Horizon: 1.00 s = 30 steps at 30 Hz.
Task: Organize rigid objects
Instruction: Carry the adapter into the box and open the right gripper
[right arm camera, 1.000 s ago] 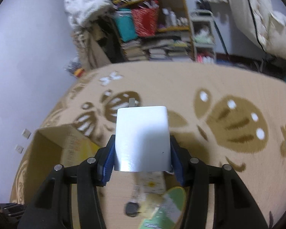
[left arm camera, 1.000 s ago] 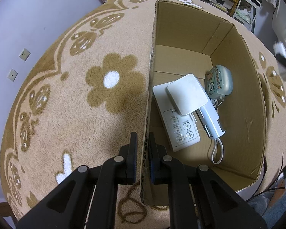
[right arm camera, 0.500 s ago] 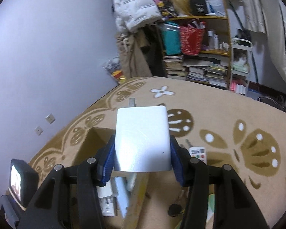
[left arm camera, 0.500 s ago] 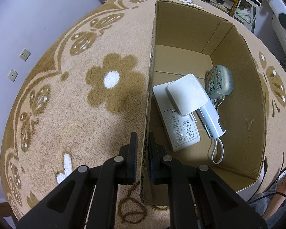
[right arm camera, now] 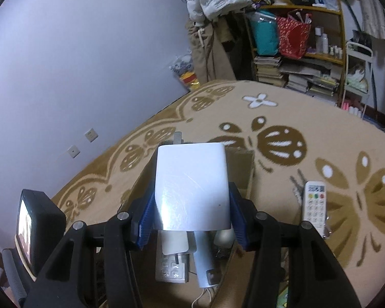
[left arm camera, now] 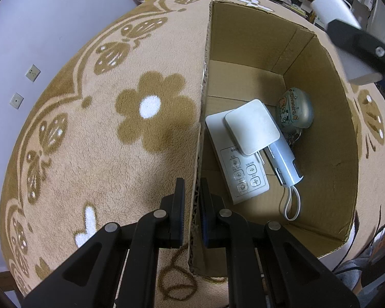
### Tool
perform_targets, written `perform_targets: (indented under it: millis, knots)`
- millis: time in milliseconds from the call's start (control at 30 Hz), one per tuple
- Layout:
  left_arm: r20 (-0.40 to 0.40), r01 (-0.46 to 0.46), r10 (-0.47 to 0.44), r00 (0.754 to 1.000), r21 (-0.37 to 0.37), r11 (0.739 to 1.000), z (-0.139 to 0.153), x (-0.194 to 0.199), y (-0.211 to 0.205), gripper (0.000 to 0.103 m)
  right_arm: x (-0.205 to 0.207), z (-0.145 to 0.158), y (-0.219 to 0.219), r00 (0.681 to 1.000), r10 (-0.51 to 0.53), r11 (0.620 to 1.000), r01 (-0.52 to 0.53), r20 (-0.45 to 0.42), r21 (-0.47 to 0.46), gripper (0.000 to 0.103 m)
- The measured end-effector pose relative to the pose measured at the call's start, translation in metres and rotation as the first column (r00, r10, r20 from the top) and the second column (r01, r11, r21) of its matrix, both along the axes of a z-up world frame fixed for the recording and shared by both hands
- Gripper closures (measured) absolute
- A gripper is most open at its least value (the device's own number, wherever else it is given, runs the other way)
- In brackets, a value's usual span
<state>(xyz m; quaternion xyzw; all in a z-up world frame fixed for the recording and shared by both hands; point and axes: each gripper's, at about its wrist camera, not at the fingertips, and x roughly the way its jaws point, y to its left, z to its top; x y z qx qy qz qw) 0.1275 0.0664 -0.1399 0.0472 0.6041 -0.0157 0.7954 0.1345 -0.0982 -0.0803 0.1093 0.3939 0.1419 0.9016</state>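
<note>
My left gripper point(left arm camera: 192, 195) is shut on the left wall of an open cardboard box point(left arm camera: 341, 138) on the carpet. Inside lie a white remote point(left arm camera: 237, 169), a white square adapter point(left arm camera: 251, 125), a pale blue device with a cord loop point(left arm camera: 285, 164) and a small green tin point(left arm camera: 294, 111). My right gripper point(right arm camera: 191, 202) is shut on a white charger block point(right arm camera: 191, 187) and holds it above the box. It shows at the upper right in the left wrist view point(left arm camera: 346, 33). The box contents show below the block point(right arm camera: 187, 264).
A white remote with coloured buttons point(right arm camera: 314, 202) lies on the carpet right of the box. A small black screen device point(right arm camera: 36, 228) stands at the left. Shelves with books and bags point(right arm camera: 295, 56) stand at the back. A wall with sockets point(right arm camera: 82, 142) runs along the left.
My right gripper has carried the white block leftward over the box and now enters the left wrist view at upper right. The left gripper has not moved.
</note>
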Motion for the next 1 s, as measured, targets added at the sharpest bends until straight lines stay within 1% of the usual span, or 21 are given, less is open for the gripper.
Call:
perform_targets:
  millis: [300,533,767,900,1000]
  knots:
    - [0.0,0.004,-0.004,1.0,0.007,1.0,0.0,0.0,-0.001,0.092,0.005,-0.017,0.011,0.998,0.034,0.999,-0.035,-0.045,-0.016,0.047]
    - [-0.003,0.001,-0.001,1.0,-0.001,1.0,0.0,0.001,0.0,0.092,0.007,-0.025,0.027,0.994,0.09,0.995,-0.092,-0.063,-0.032,0.047]
    - [-0.003,0.002,-0.002,1.0,0.003,1.0,0.0,0.001,-0.001,0.092,0.011,-0.042,0.038,0.988,0.102,0.99,-0.112,-0.112,-0.081,0.047]
    - [-0.004,0.003,-0.003,1.0,0.0,1.0,-0.001,0.001,0.0,0.092,0.012,-0.048,0.043,0.988,0.084,0.983,-0.103,-0.127,-0.152,0.047]
    - [-0.006,-0.006,0.006,1.0,-0.01,1.0,-0.001,0.002,0.001,0.092,0.012,-0.047,0.043,0.991,0.059,0.981,-0.08,-0.12,-0.174,0.047]
